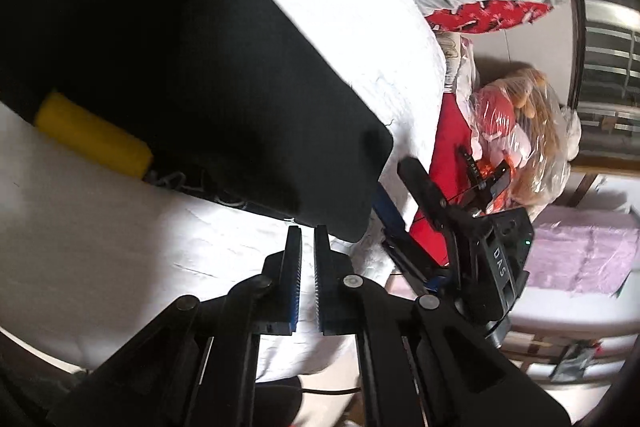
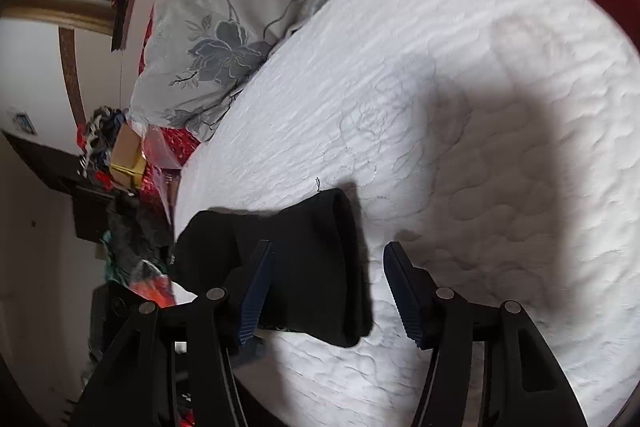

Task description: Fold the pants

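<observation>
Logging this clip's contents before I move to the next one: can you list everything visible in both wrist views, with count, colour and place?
pants: 1, black, lying on the mattress, one end between the right claw's fingers
yellow patch: 1, yellow, at the pants' edge; what it is cannot be told
mattress: 1, white quilted, under the pants
pillow: 1, grey with a flower print, at the mattress's far edge
red fabric: 1, red patterned, under the pillow
plastic bag: 1, clear, holding soft toys, beside the bed
cardboard box: 1, brown, among clutter off the bed
left claw: 1, black, nearly closed, holding nothing
right claw: 1, black with blue pads, open around the pants' end
</observation>
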The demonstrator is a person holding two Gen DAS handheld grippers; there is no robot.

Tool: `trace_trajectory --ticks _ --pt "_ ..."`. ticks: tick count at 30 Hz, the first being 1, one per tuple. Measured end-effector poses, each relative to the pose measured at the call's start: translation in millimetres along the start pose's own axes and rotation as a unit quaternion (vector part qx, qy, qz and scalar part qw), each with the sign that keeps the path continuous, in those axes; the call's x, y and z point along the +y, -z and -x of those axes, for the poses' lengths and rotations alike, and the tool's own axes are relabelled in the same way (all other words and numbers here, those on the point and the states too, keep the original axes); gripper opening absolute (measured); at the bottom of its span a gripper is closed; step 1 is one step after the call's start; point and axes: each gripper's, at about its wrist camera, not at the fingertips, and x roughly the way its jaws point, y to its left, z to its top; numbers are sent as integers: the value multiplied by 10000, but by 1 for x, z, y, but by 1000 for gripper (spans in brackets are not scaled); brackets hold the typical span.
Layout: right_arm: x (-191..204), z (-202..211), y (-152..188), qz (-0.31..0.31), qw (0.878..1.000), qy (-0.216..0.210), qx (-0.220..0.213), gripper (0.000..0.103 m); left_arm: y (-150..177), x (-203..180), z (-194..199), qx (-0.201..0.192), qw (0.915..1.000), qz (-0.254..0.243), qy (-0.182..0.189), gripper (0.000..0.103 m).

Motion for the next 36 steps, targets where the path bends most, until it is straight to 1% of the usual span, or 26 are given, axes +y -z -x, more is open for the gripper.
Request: trace_trajectory --ticks 4,8,11,14,17,19,22,24,25,26,28,30,32,34,36 --pt "-10 -21 -5 -389 9985 -366 76 59 -3 10 -12 79 9997 222 78 2" --pt "-7 -35 -13 -487 9963 -699 133 59 -3 7 -23 22 9998 192 70 2" --pt "-7 -38 -16 -572 9947 -825 225 59 4 7 -28 16 9996 243 130 2" --pt "-16 -37 -17 -790 9902 -1110 289 57 10 10 -36 53 9994 298 140 2" --pt "-21 -38 -18 -951 9863 -1297 379 57 19 19 -35 -71 9975 584 381 2" --pt "-21 -39 -19 -950 9857 -1310 462 58 16 19 -36 -58 9959 708 551 2" --pt "-19 -42 -22 -975 9852 -1305 535 61 6 17 -29 -291 9952 669 647 2" --pt "-17 -44 -23 -974 9846 -1340 556 63 2 19 -26 -410 9922 841 824 7" --pt "-16 -46 -24 -983 9842 -1357 566 64 2 21 -23 -473 9902 937 918 17" --pt "-15 -47 -24 -992 9840 -1368 571 65 0 23 -23 -558 9893 991 911 21" --pt "-12 -49 -24 -980 9840 -1364 596 68 -1 23 -22 -461 9897 1007 908 21" --pt "-12 -49 -24 -971 9844 -1330 623 68 6 25 -17 -403 9895 1034 922 21" --pt "-14 -48 -23 -1060 9821 -1406 671 68 8 21 -14 -462 9896 1023 902 22" --pt "-17 -48 -23 -1173 9804 -1416 710 68 11 23 -9 -421 9883 1127 937 22" --pt "-16 -48 -24 -1190 9805 -1388 725 68 14 25 -9 -417 9877 1196 922 27"
